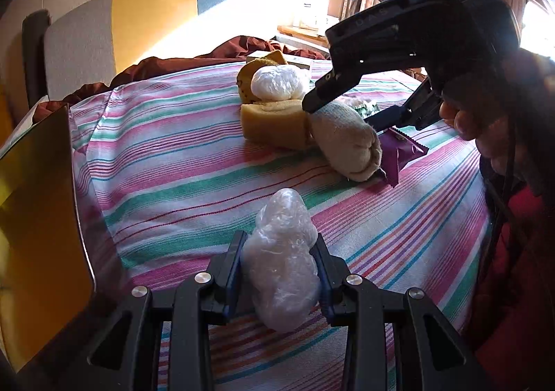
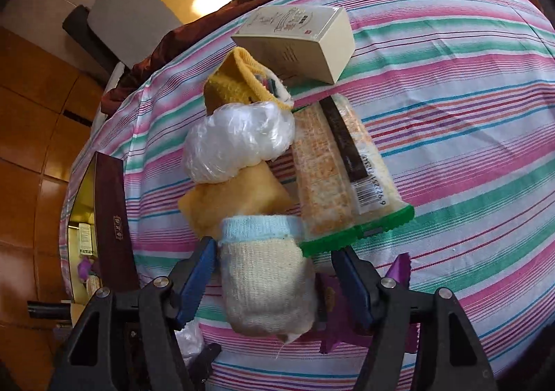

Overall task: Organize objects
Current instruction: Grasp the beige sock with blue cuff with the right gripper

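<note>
Currently the left gripper (image 1: 279, 262) is clamped on a crumpled clear-plastic wrapped white bundle (image 1: 282, 259), pads pressing both its sides, held just over the pink, green and white striped bedsheet (image 1: 180, 162); probably parked while the other hand works.

The right gripper (image 2: 272, 281) straddles a rolled cream knit sock with a pale blue cuff (image 2: 265, 273). Fingers apart; the left pad (image 2: 194, 278) sits at the roll's side, while the right one shows a clear gap. Not gripped yet, I'd say.

The sock lies on the sheet, touching a rolled tan-yellow cloth (image 2: 236, 200) and overlapping a purple foil wrapper (image 1: 399, 151). Its long axis runs along the fingers, cuff pointing away from the right gripper, so the jaws close across its short width.

A gold-lined dark red box (image 2: 104, 203) sits open at the sheet's edge, likely the destination.
</note>
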A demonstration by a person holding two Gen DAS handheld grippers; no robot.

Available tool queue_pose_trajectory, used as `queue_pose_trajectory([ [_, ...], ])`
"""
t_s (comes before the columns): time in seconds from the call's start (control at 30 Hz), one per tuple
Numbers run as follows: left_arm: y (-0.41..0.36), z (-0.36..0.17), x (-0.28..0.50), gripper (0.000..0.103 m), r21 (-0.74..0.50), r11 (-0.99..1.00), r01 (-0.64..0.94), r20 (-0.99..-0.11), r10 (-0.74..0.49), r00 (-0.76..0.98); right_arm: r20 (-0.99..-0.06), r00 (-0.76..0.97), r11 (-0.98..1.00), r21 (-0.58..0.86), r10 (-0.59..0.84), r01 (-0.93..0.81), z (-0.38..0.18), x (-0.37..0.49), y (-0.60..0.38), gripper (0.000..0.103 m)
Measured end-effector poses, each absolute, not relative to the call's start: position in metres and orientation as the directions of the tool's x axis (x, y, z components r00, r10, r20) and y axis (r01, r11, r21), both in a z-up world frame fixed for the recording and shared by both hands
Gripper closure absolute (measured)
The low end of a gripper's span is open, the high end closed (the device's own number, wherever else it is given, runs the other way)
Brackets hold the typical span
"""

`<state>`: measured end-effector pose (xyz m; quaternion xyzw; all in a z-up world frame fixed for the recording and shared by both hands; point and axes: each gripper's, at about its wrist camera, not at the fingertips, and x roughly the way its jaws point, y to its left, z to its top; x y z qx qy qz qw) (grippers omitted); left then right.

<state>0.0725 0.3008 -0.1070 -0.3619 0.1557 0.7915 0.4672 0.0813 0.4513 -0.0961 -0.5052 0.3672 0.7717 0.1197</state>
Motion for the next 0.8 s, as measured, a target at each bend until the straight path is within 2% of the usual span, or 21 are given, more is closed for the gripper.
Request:
queue_pose_trajectory([
  [0.37,0.300,-0.108,0.070,0.065,-0.105,-0.510,-0.854,-0.717,0.634,-0.291,-0.913,-0.359,-0.813,0.353,-0.192,-0.464,-0.099,0.076,0.421,0.030],
  [0.43,0.300,-0.108,0.070,0.065,-0.104,-0.507,-0.855,-0.716,0.635,-0.289,-0.927,-0.341,-0.832,0.310,-0.157,-0.460,-0.099,0.076,0.418,0.038],
  [0.47,0.301,-0.108,0.070,0.065,-0.102,-0.507,-0.856,-0.717,0.634,-0.291,-0.934,-0.333,-0.839,0.282,-0.129,-0.465,-0.099,0.077,0.418,0.052],
  [0.8,0.302,-0.102,0.067,0.068,-0.112,-0.522,-0.845,-0.737,0.614,-0.281,-0.944,-0.317,-0.871,0.226,-0.087,-0.436,-0.100,0.073,0.413,0.052],
])
